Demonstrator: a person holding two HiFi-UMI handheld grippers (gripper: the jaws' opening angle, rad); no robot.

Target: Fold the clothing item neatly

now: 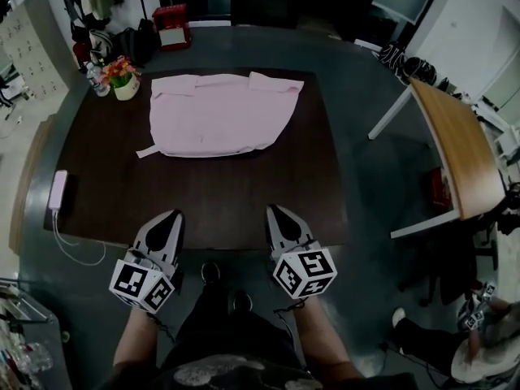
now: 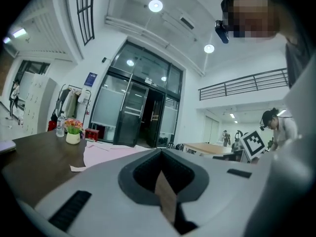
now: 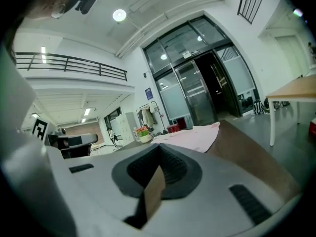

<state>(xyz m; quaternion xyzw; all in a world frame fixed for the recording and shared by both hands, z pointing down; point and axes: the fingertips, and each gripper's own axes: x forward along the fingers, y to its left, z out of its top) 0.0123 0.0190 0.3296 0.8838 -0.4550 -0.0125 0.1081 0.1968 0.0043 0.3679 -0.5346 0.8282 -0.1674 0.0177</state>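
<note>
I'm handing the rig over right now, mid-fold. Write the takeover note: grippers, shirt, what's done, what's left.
Left hand-held gripper: shut, empty, at the near edge of the dark table.
Right hand-held gripper: shut, empty, same edge.
Pink shirt: flat on the table's far half, touched by neither.
Done: seems folded into a compact block.
Left: a strip sticks out at its near left corner; probably tuck it, perhaps fold once more.

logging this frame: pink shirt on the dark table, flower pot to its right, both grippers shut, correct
The head view shows the flower pot left of the pink shirt, not right. The rest holds: shirt on the dark table, left gripper and right gripper shut.
</note>
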